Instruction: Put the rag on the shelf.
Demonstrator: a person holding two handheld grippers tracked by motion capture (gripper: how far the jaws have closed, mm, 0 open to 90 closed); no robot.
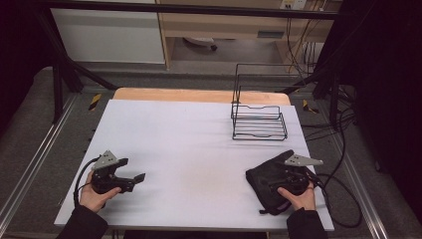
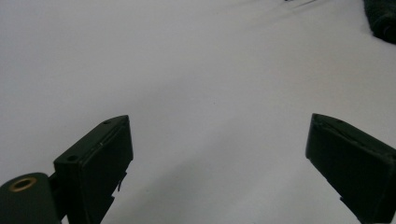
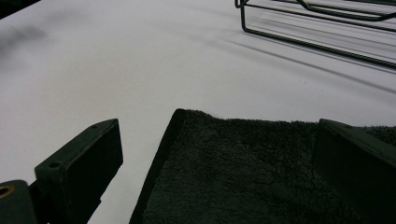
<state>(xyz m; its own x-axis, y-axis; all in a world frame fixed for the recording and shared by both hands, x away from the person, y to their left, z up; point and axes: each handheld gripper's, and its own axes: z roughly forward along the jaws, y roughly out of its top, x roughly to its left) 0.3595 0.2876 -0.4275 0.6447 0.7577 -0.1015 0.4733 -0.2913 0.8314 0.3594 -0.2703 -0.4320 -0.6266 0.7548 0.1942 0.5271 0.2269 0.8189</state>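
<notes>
- R gripper (image 1: 271, 183) at approx 5 o'clock on table, sitting over dark terry cloth (image 1: 267, 185); jaws wide, nothing pinched; one jaw over fabric, other over bare board.
- Cloth directly under/ahead of R jaws, edge running near-to-far betw. them (image 3: 243, 172); long axis approx 7-to-1 o'clock in high view. R hand (image 1: 298, 198) clearly nearer; likely the one to grab.
- Cloth: soft, fluffy pile, black, folded flat, limp corner trailing at 6 o'clock.
- L gripper (image 1: 135, 180) at approx 7 o'clock, jaws wide, empty, aimed twd 3 o'clock; well apart from cloth.
- Table (image 1: 189, 149): matte white sheet, smooth, wood edge at far side.
- Far, approx 1 o'clock: black wire rack (image 1: 259, 122), thin rods, open, empty, rigid.
</notes>
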